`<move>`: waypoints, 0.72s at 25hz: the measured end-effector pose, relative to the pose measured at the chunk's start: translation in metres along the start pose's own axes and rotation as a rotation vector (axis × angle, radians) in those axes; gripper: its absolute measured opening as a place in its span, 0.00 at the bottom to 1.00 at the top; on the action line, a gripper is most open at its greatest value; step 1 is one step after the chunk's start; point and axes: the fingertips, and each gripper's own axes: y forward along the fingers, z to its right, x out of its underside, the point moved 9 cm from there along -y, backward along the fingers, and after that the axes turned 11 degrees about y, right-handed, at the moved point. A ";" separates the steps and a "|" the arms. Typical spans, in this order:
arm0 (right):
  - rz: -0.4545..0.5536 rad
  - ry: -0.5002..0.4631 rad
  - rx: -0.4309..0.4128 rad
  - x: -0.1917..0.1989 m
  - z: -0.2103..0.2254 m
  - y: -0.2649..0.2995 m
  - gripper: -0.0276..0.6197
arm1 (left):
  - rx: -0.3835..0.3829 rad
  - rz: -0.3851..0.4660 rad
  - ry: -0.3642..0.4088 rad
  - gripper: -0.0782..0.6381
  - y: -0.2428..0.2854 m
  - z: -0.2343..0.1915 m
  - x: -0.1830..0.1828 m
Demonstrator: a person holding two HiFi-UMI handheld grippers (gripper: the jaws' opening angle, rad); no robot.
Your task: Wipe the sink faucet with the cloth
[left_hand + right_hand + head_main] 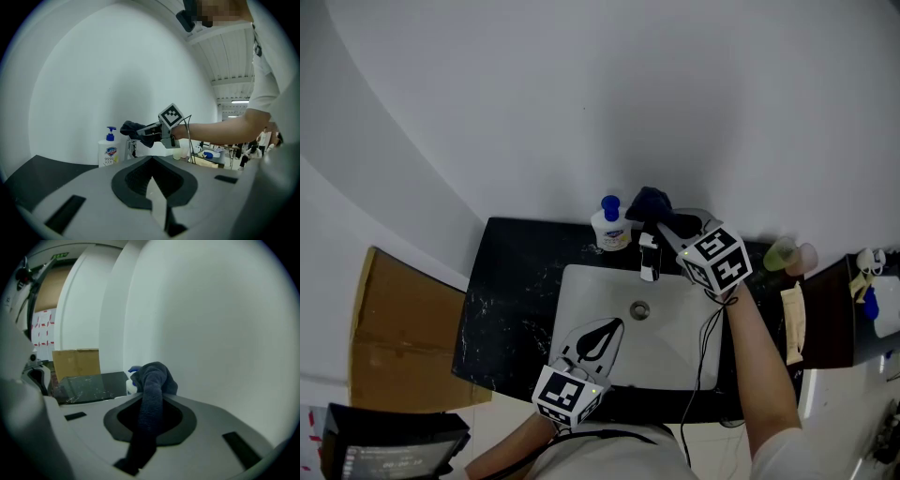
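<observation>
Dark blue cloth (152, 394) pinched lengthwise in right gripper (668, 225), bunched end pointing past tips toward wall, above faucet (649, 260). Soap bottle (108, 152) label: "99.9". Left gripper (598, 339) pressed together, empty.

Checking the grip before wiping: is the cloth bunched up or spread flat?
Bunched up: the dark cloth sticks out as a thick wad, clamped in the jaws of the right gripper.

Legible only on the soap bottle (108, 152) label, at eight o'clock in the left gripper view: "99.9", probably; brand emblem above too blurred.
</observation>
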 end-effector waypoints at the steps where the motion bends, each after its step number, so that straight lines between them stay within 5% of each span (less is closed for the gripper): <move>1: 0.001 0.000 -0.018 0.002 -0.006 -0.003 0.13 | 0.004 0.001 -0.001 0.11 0.001 0.001 0.000; 9: -0.019 -0.050 -0.104 0.014 -0.038 -0.021 0.13 | 0.049 -0.001 -0.004 0.11 0.010 0.010 0.001; 18: -0.001 0.034 -0.089 0.002 -0.001 0.000 0.14 | 0.035 -0.012 -0.005 0.11 0.014 0.003 0.003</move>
